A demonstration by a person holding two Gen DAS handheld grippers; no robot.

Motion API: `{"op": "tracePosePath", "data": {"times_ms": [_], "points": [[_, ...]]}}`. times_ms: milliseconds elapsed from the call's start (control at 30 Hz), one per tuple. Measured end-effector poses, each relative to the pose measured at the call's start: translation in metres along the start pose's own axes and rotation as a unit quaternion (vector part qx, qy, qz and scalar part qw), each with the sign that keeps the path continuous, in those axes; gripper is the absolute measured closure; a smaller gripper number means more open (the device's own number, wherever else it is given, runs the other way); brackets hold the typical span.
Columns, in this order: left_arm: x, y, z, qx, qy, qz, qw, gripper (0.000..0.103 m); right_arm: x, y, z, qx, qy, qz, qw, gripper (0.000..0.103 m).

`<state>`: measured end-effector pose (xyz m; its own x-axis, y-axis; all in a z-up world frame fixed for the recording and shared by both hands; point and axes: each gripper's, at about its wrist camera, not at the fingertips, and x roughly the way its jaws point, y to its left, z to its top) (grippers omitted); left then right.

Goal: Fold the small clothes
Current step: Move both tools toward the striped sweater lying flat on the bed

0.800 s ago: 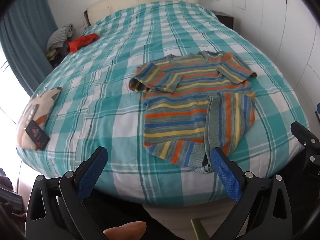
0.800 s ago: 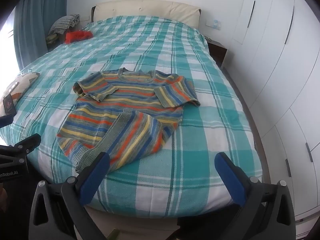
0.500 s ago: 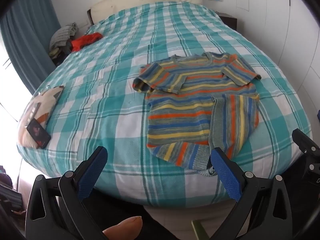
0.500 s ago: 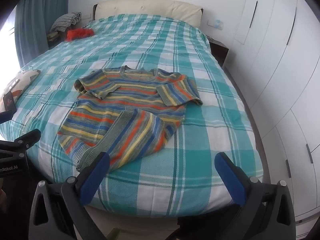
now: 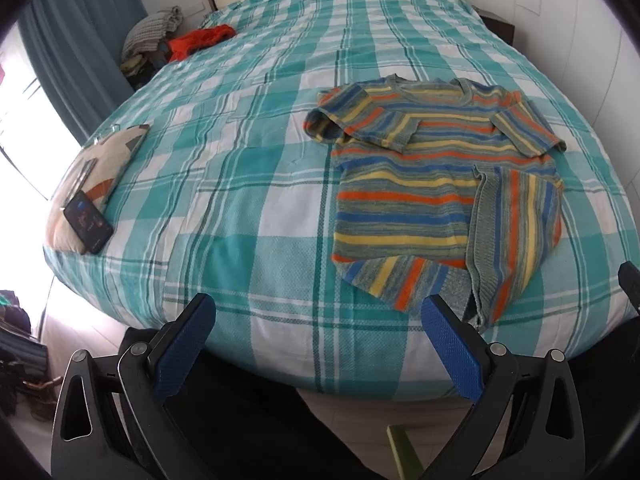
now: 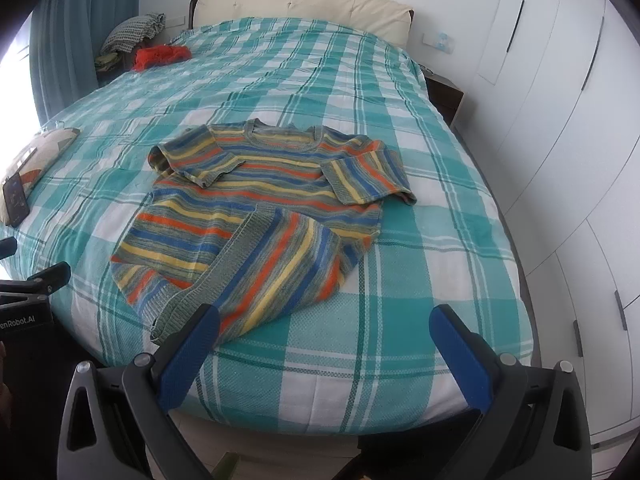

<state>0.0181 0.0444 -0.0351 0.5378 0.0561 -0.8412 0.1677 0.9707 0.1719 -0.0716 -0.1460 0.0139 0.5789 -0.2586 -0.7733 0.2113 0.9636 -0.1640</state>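
Note:
A small striped sweater (image 5: 432, 184) in blue, orange, yellow and grey lies on the teal checked bedspread (image 5: 256, 200), near the bed's foot. Both sleeves are folded in over the chest and its lower right corner is folded over the front. It also shows in the right wrist view (image 6: 260, 216). My left gripper (image 5: 320, 332) is open and empty, held off the foot of the bed, left of the sweater's hem. My right gripper (image 6: 326, 340) is open and empty, off the bed's foot, just right of the hem.
A cushion (image 5: 96, 168) with a phone (image 5: 88, 222) on it lies at the bed's left edge. A red garment (image 5: 200, 38) and a pile of clothes (image 5: 150, 34) are at the far left. White wardrobe doors (image 6: 560, 120) stand along the right.
Both grippers have come slightly closer to the bed and the sweater. The sweater has not moved.

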Motion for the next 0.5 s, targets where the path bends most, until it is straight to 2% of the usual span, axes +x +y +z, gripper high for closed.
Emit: {"op": "tracePosePath", "data": {"times_ms": [267, 500], "points": [[0.0000, -0.0003, 0.0019, 0.000, 0.000, -0.006, 1.0000, 0.000, 0.0031, 0.0008, -0.0021, -0.010, 0.012, -0.030, 0.999, 0.000], [0.0014, -0.0048, 0.0027, -0.002, 0.007, -0.007, 1.0000, 0.000, 0.0031, 0.0009, -0.0017, -0.014, 0.015, -0.039, 0.999, 0.000]]}}
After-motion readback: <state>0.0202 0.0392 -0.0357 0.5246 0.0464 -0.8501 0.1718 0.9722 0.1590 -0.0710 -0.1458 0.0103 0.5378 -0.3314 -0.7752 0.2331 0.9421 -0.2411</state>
